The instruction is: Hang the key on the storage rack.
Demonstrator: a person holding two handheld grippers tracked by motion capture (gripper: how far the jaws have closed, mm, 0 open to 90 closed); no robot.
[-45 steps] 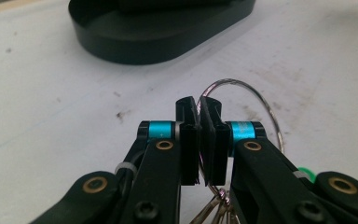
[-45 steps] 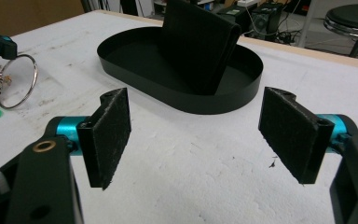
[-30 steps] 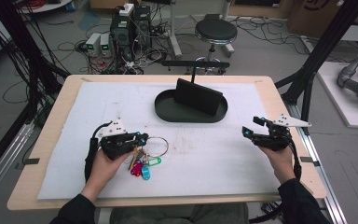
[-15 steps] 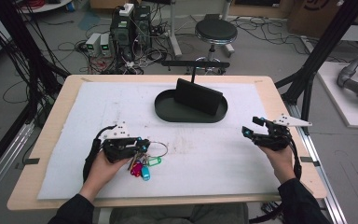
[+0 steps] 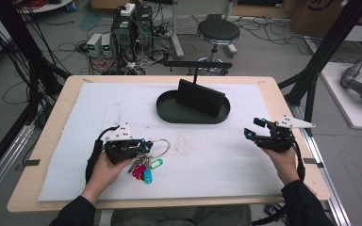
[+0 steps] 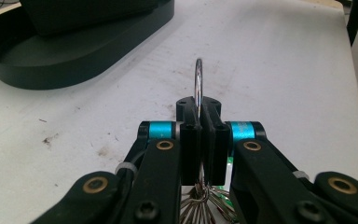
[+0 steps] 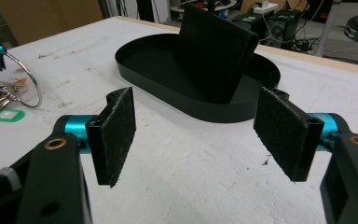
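Left gripper [image 5: 143,147] low over white mat [image 5: 217,155], jaws pinching big key ring [image 5: 159,147] after closing on it. Left gripper view: ring [image 6: 198,84] stands edge-on between pads, small rings bunched below. High view adds coloured tags [image 5: 146,169] lying on mat beside left hand [image 5: 104,170]. Right gripper [image 5: 254,134] well apart, jaws spread, nothing between. Right gripper view: black tray [image 7: 168,88] ahead, upright block [image 7: 214,51] in it.

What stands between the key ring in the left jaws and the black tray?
Nothing visible does. The left gripper is shut on the key ring, and the white table cover between it and the black tray is bare. The upright black block stands inside the tray, not in the path.
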